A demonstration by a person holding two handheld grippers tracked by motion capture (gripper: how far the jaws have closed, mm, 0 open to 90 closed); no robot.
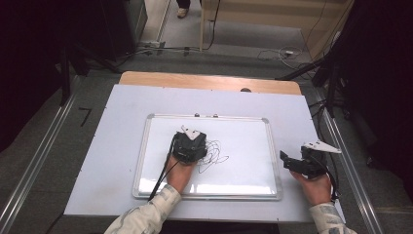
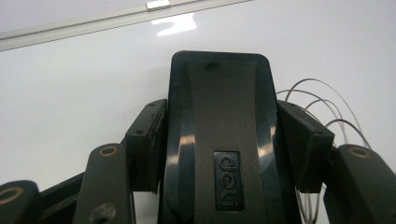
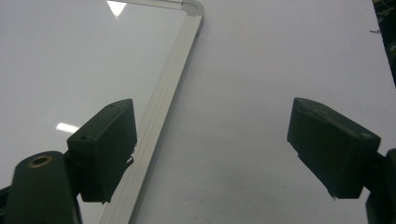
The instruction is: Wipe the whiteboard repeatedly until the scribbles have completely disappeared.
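- Whiteboard [image 1: 243,180]: glossy white rectangle, thin metal frame, rounded corners; lies flat on a matte white sheet [image 1: 112,146].
- Eraser [image 2: 219,140]: black, glossy plastic block with rounded top and embossed logo.
- Left gripper [image 2: 224,144]: clenched on the eraser, pads on both its sides, over the board beside thin looping scribbles [image 1: 216,153].
- Right gripper [image 3: 212,149]: jaws wide apart, empty, at the board's right edge.

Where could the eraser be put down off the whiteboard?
The sheet left of the whiteboard is bare, as is the strip behind its top edge. The right strip holds the open right tongs. The left tongs hold the eraser beside the scribble.
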